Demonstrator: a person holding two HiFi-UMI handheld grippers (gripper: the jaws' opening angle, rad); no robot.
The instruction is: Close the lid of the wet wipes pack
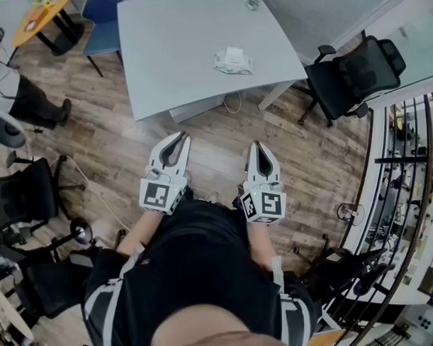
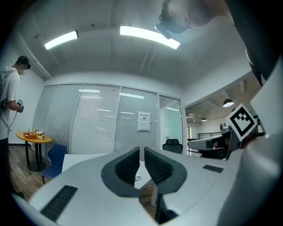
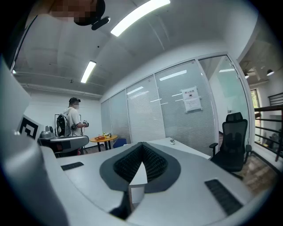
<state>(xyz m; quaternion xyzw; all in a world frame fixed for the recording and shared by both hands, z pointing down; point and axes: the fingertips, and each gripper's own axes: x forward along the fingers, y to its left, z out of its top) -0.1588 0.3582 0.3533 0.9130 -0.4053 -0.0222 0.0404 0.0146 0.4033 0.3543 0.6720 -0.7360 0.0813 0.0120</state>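
Head view: left gripper [image 1: 177, 139] and right gripper [image 1: 261, 147] are held level, side by side at the person's waist over the wood floor [image 1: 123, 147]. Both point at the white table [image 1: 177, 49], where the wet wipes pack [image 1: 233, 61] lies near the front edge, well apart from both; lid state not readable. Left gripper view: jaws almost together with a thin slit, nothing between. Right gripper view: jaws clenched tip to tip, empty.
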